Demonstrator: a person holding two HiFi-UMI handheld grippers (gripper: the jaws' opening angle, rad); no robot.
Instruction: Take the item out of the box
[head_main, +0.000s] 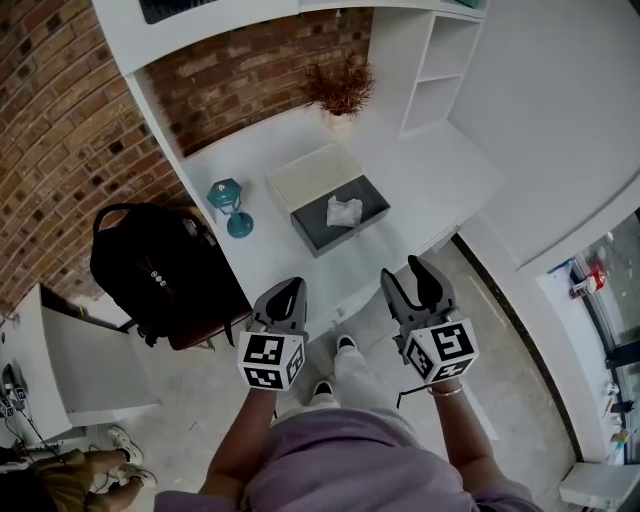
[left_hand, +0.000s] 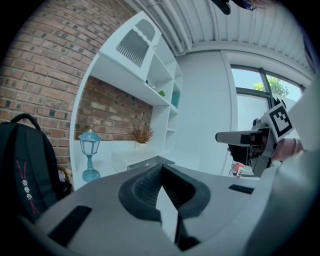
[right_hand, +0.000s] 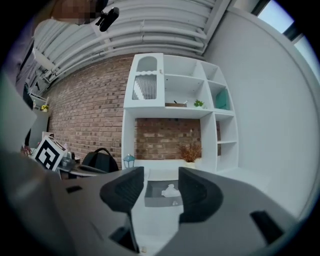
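A grey open box (head_main: 322, 232) sits on the white counter (head_main: 420, 170), with a crumpled white item (head_main: 344, 211) inside it. Its white lid (head_main: 312, 174) lies just behind. Both grippers hang short of the counter's near edge, above the floor. My left gripper (head_main: 288, 288) is shut, its jaw tips meeting with nothing between them (left_hand: 161, 170). My right gripper (head_main: 402, 270) is open and empty. In the right gripper view the box (right_hand: 155, 201) and the white item (right_hand: 170, 190) show through the gap between its jaws (right_hand: 161, 176), still well ahead of them.
A teal lantern (head_main: 230, 207) stands left of the box and a dried plant (head_main: 343, 92) behind it. A black backpack (head_main: 155, 265) rests on a chair at the counter's left. White shelves (head_main: 440, 65) rise at the back right. Another person's legs (head_main: 90, 470) show at lower left.
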